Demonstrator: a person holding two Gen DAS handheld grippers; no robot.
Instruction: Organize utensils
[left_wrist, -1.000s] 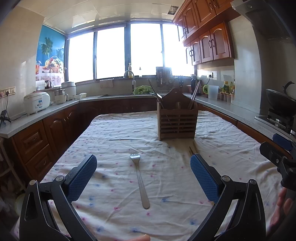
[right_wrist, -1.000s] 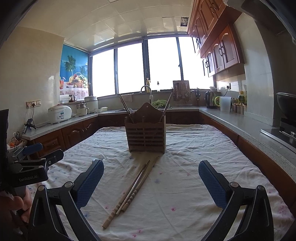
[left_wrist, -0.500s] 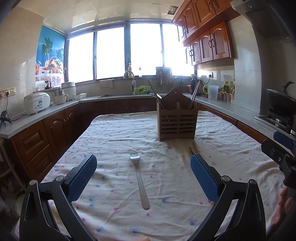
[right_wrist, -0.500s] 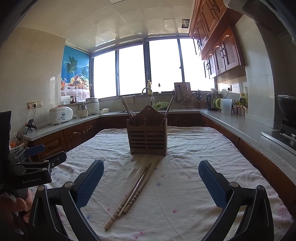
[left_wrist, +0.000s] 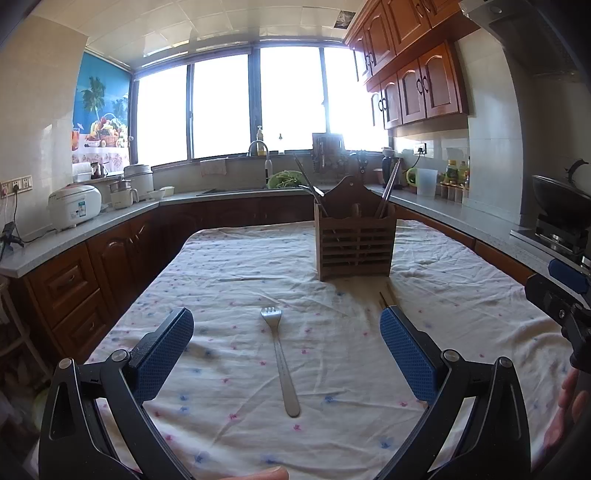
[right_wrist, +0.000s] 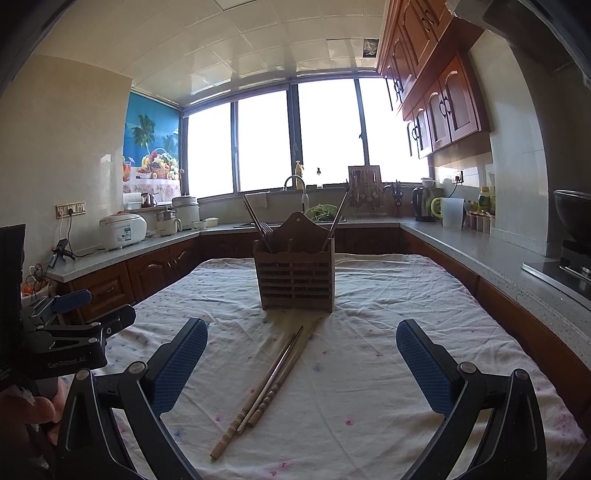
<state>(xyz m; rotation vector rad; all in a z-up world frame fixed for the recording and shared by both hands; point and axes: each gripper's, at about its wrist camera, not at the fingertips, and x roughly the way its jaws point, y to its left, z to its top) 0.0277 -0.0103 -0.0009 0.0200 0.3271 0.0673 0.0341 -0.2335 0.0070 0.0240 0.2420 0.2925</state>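
Note:
A metal fork (left_wrist: 280, 360) lies on the flowered tablecloth (left_wrist: 236, 280), tines pointing away, between the fingers of my open, empty left gripper (left_wrist: 287, 334). A wooden utensil holder (left_wrist: 354, 240) stands farther back with chopsticks and utensils leaning in it; it also shows in the right wrist view (right_wrist: 295, 275). Several wooden chopsticks (right_wrist: 264, 387) lie on the cloth in front of the holder, between the fingers of my open, empty right gripper (right_wrist: 302, 349). Both grippers hover above the table.
Kitchen counters run around the table. A rice cooker (left_wrist: 74, 208) sits on the left counter, a sink tap (left_wrist: 260, 153) under the window, a wok on a stove (left_wrist: 557, 199) at right. The other gripper shows at each view's edge (right_wrist: 62, 343).
The right gripper's view has shifted slightly, with the chopsticks and holder a little lower and nearer. The left gripper has hardly moved.

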